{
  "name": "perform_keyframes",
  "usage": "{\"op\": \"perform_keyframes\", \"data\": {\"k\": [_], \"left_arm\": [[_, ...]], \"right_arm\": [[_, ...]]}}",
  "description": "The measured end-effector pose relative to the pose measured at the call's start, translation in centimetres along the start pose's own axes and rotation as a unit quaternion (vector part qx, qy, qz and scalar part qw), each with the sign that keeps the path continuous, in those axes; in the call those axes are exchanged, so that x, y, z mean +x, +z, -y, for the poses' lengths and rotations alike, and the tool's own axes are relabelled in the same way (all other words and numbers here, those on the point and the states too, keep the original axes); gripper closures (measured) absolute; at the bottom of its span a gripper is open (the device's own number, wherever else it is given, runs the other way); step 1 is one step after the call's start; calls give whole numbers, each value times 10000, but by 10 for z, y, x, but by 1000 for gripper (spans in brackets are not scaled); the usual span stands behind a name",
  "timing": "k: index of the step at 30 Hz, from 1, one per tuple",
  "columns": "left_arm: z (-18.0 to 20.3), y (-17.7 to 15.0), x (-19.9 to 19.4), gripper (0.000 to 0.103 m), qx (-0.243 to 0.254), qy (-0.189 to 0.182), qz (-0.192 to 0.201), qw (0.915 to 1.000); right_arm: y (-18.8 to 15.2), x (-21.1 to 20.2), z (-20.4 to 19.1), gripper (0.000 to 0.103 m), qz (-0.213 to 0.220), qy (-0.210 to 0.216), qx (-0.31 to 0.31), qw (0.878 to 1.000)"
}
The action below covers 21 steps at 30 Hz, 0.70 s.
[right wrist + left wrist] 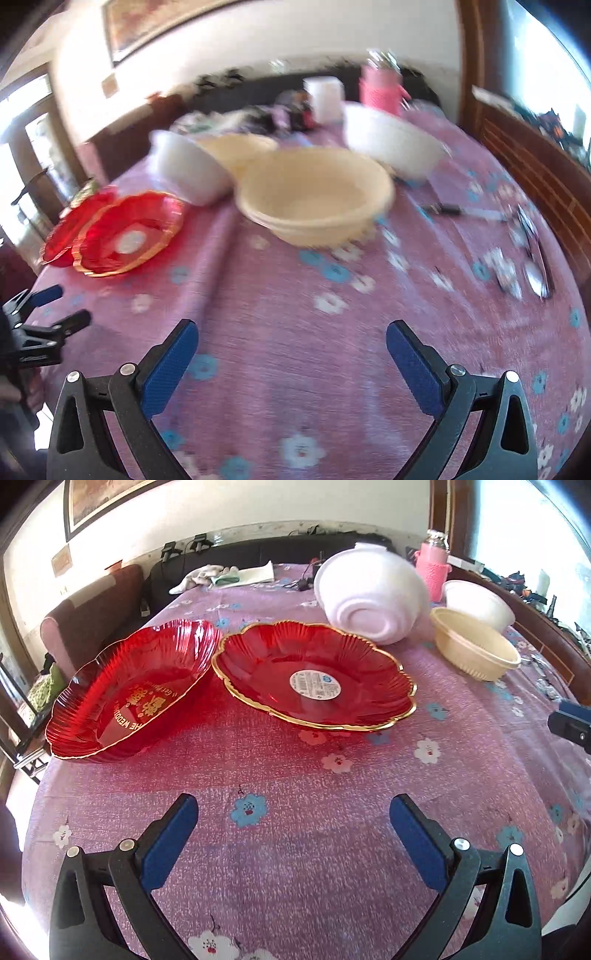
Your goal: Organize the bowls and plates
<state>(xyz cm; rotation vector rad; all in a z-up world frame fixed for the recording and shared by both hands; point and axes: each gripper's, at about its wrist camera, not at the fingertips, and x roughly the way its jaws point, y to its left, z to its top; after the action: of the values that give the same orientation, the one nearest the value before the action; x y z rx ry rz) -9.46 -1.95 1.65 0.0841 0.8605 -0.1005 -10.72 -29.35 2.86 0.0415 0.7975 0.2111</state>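
While both grippers hang over the near edge of the table, nothing sits between their fingers: left gripper [293, 812] spread wide and empty, right gripper [291, 338] same, blue pads well apart.

Ahead of the left gripper, toward the table's left edge, lies the red scalloped plastic plate with gold lettering [129, 694]. It's tilted, its far rim resting against the red gold-rimmed plate with a round white sticker [314, 675], which lies around mid-table. Lettering is only partly readable: "WEDDING" plus gold Chinese characters; the rest is cut off. Sticker text is too small to read.

Behind the gold-rimmed plate, a white foam bowl [373, 594] lies tipped on its side, base facing the camera. Right of it, near the right edge, sit a cream plastic bowl [476, 648] and, beyond that, a white bowl [480, 602], both upright. A pink bottle [434, 568] stands at the far edge.

Right wrist view is motion-blurred: the cream bowl is straight ahead of the right gripper, well clear of the fingers, and a second cream bowl [236, 147] sits behind it. Red plates are off to the left. The left gripper shows at that frame's left border.

The pink floral tablecloth [295, 867] covers the whole surface.
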Motion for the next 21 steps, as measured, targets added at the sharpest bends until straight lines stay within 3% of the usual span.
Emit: {"op": "perform_keyframes", "data": {"k": [8,15,21], "left_arm": [[-25,-5,-22,0,-310,-142,323,9989],[-59,-14,-35,0,-611,-58,544,9966],[-88,-18,-42,0,-823,-5,663,9944]], "right_arm": [[14,-22,-54,0,721,357,-670,9945],[33,-18,-101,0,752,830,-949,9892],[49,0,-132,1,412,1202,-980,9870]]}}
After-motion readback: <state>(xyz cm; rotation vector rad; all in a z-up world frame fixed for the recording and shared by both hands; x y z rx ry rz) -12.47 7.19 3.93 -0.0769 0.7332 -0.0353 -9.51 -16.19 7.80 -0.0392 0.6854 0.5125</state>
